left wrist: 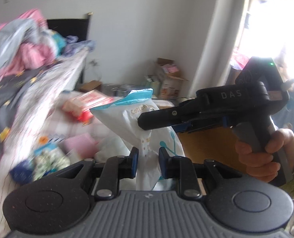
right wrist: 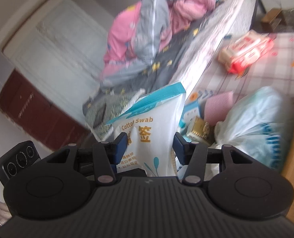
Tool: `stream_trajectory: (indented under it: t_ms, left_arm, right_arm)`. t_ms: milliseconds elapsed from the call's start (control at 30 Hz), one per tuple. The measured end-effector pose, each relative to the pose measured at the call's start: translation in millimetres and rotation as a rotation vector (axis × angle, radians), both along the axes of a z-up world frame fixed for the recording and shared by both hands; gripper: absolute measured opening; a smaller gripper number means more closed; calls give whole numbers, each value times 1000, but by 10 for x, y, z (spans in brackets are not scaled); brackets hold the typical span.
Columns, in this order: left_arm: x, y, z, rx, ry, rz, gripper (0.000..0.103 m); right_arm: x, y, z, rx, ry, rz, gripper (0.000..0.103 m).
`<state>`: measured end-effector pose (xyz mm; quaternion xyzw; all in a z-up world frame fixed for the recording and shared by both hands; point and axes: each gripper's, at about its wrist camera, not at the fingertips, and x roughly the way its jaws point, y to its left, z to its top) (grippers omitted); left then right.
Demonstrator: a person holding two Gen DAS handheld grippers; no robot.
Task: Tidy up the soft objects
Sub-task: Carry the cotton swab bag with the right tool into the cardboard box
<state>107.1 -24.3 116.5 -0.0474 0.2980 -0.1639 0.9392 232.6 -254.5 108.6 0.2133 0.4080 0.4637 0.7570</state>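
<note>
Both claws pinch the cotton swab bag (right wrist: 147,130) between them: left claw (left wrist: 148,158) low, right claw (right wrist: 149,144) mid-bag.

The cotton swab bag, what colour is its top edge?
Teal-blue on a white cotton swab bag, clearest in the right wrist view.

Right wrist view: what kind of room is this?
Most likely a bedroom at home: a bed piled with pink and grey bedding, a wardrobe beside it, and cardboard boxes against the wall.

Both grippers' fingers (left wrist: 134,158) pinch the cotton swab bag (left wrist: 131,117)
</note>
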Motion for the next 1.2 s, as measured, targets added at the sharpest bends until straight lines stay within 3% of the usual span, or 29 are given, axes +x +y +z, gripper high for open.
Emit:
stream_trajectory:
  t_ms: [100, 233, 467, 600, 667, 733, 833, 933, 1200]
  left_arm:
    - [176, -257, 81, 9, 0, -93, 23]
    - [610, -666, 69, 7, 66, -226, 23]
    - [1455, -1337, -278, 45, 202, -335, 23]
    - [1875, -1564, -543, 92, 255, -314, 24]
    - [2031, -1639, -669, 134, 247, -287, 31]
    - [2105, -1676, -773, 201, 207, -233, 56]
    - [2156, -1680, -814, 264, 164, -179, 64]
    - [2138, -1529, -720, 224, 181, -175, 65]
    - [1792, -976, -402, 140, 131, -91, 76]
  right_arm:
    - [-3, -416, 53, 32, 1, -87, 49]
    - [38, -982, -4, 32, 17, -220, 49]
    - [443, -1698, -577, 25, 162, -399, 49]
    - [836, -1809, -927, -6, 239, -442, 49]
    - [1050, -1805, -1117, -37, 264, -456, 50]
    - [1245, -1767, -1341, -75, 273, -472, 51]
    - [1502, -1709, -1757, -122, 348, -484, 51]
    - [1585, -1719, -1987, -139, 388, -506, 52]
    - [1602, -1570, -1910, -250, 308, -485, 49]
